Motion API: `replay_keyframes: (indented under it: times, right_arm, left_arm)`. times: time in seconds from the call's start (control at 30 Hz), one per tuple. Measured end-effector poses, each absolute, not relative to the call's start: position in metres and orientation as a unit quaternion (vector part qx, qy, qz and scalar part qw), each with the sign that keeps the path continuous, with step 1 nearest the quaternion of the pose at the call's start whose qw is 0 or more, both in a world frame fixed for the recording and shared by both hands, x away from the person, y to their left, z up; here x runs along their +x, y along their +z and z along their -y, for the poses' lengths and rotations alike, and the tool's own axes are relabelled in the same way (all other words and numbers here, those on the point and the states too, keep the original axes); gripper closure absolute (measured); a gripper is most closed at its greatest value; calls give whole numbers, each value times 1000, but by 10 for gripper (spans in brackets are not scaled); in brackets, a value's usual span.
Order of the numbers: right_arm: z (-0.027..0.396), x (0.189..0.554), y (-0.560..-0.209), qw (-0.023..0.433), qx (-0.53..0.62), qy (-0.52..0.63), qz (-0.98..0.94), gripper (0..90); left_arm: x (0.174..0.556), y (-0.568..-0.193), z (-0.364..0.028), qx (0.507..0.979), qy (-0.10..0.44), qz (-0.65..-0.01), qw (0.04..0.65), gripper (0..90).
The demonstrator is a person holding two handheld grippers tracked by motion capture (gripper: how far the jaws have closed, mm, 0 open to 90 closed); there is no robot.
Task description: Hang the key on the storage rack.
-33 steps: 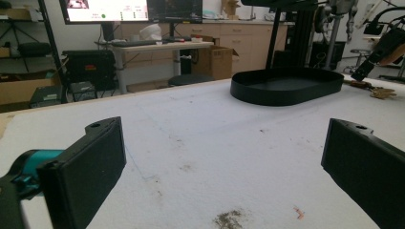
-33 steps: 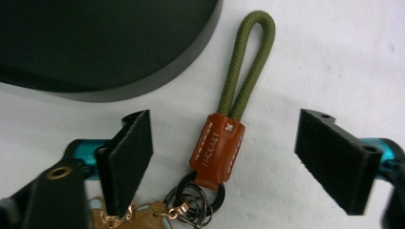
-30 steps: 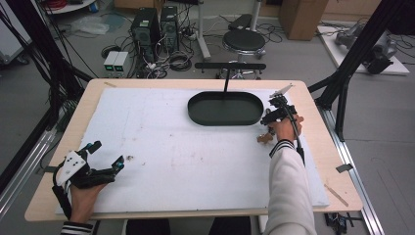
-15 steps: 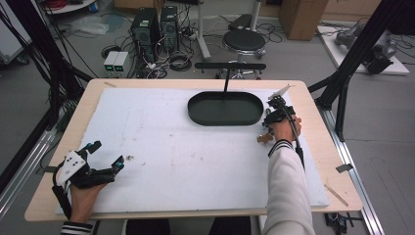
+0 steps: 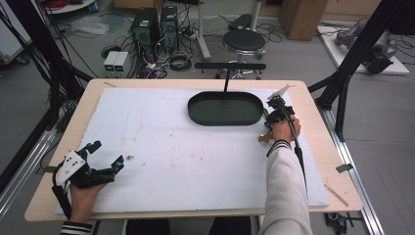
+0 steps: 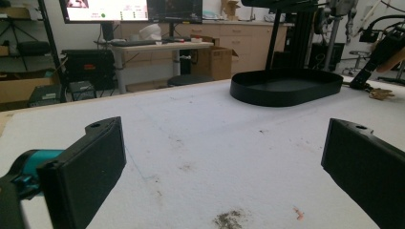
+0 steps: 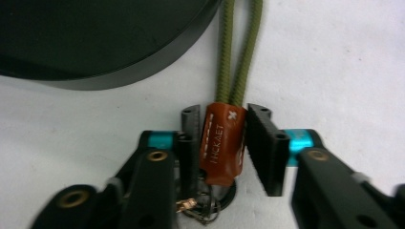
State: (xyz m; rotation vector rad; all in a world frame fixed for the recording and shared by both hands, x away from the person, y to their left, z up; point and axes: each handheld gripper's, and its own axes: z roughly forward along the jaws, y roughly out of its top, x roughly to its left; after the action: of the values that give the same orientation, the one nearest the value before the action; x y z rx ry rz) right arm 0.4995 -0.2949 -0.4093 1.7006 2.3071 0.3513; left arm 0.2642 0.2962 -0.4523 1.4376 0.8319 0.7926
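Note:
A keychain lies on the white mat just off the right end of the black oval tray (image 5: pixel 225 122). It has a brown leather tag (image 7: pixel 222 143), a doubled olive cord (image 7: pixel 239 52) and a metal ring low in the right gripper view. My right gripper (image 7: pixel 222 114) points down at the mat with its pads pressed on both sides of the tag. From above, the keychain (image 5: pixel 263 139) is a small brown spot under the right gripper (image 5: pixel 268 133). My left gripper (image 5: pixel 106 154) rests open at the near left of the mat, with nothing between its jaws (image 6: pixel 222 157).
The tray (image 6: pixel 286 88) holds nothing and stands at the far middle of the mat. A black stand with a crossbar (image 5: pixel 230 66) rises behind it. The mat (image 5: pixel 195 161) is bare and lightly stained. Off the table are computers, cables and a stool.

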Motion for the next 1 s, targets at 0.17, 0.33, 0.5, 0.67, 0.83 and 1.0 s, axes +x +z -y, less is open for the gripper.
replay_keyframes:
  times: [0.17,0.33,0.5,0.67,0.83,1.0]
  right_arm:
    - [294,499,-409,131,586,117,-791,735]
    - [294,498,-406,135,585,117,-791,738]
    - [298,495,-399,141,586,133,-787,738]
    - [300,490,-391,149,583,146,-785,738]
    - [300,483,-383,163,576,162,-784,738]
    - [299,468,-366,187,563,204,-778,738]
  left_arm:
    - [264,-452,-296,621,343,-360,606,17]
    - [264,-452,-296,620,343,-360,607,17]
    - [264,-452,-296,620,343,-360,607,17]
    - [264,-452,-296,622,343,-359,606,17]
    - [264,-452,-296,622,343,-359,605,17]
    - [264,-452,-296,619,343,-360,608,17]
